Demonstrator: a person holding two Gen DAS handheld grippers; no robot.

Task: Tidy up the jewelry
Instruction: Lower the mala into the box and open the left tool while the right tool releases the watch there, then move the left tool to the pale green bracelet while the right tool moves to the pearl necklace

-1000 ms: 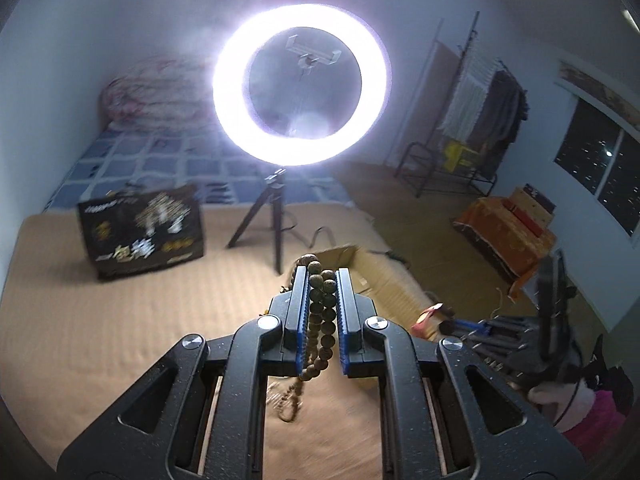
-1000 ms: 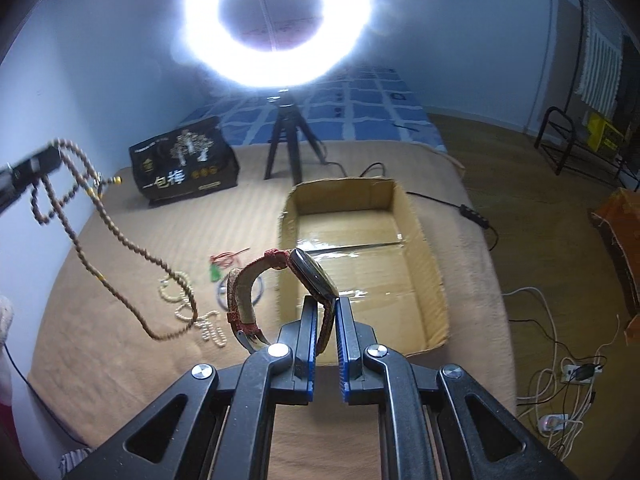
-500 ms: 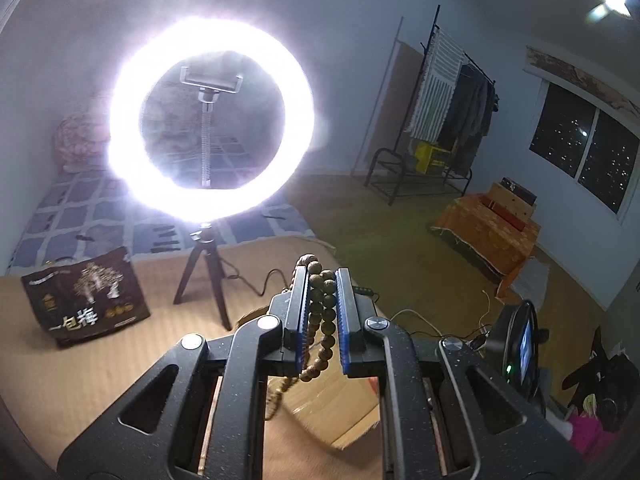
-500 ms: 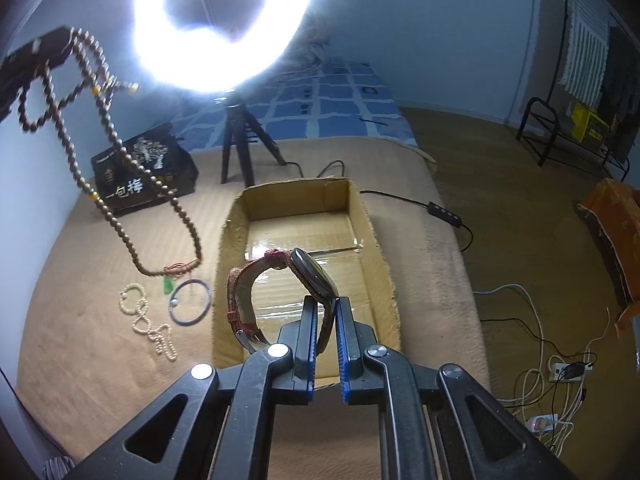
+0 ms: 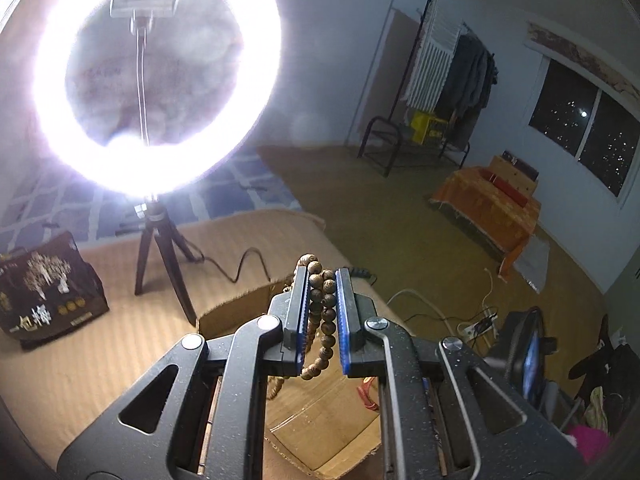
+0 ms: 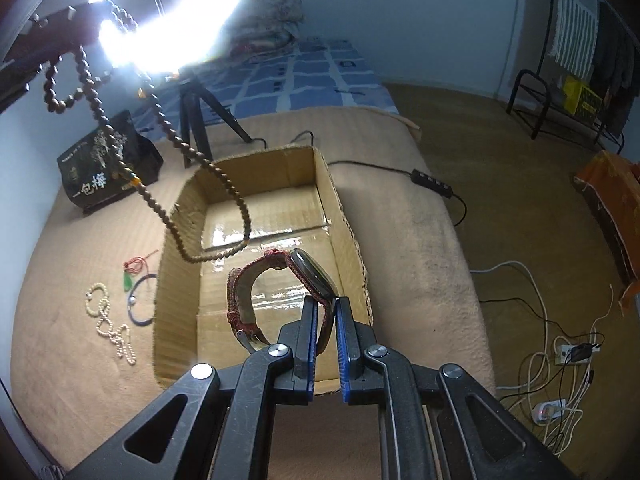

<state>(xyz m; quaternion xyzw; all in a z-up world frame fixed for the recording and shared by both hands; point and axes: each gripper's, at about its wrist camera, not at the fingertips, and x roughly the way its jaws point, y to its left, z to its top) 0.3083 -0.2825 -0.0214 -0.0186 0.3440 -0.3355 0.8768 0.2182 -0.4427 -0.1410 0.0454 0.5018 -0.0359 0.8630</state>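
Left tongs (image 5: pixel 322 308) clenched on the wooden bead strand (image 5: pixel 323 312), right tongs (image 6: pixel 326 332) clenched on the red-strapped watch (image 6: pixel 280 280), held above the near half of the open cardboard box (image 6: pixel 344 216)! Only the right view shows the strand's long loop dangling over the box's far-left corner, plus pearl beads (image 6: pixel 110 326), a blue bangle (image 6: pixel 138 300) and a green pendant (image 6: pixel 128 280) lying left of the box. The box floor is bare, on a tan blanket (image 6: pixel 404 232) with the glaring ring light (image 5: pixel 156 80) on its tripod and a dark bag (image 6: pixel 108 164) at the far side.
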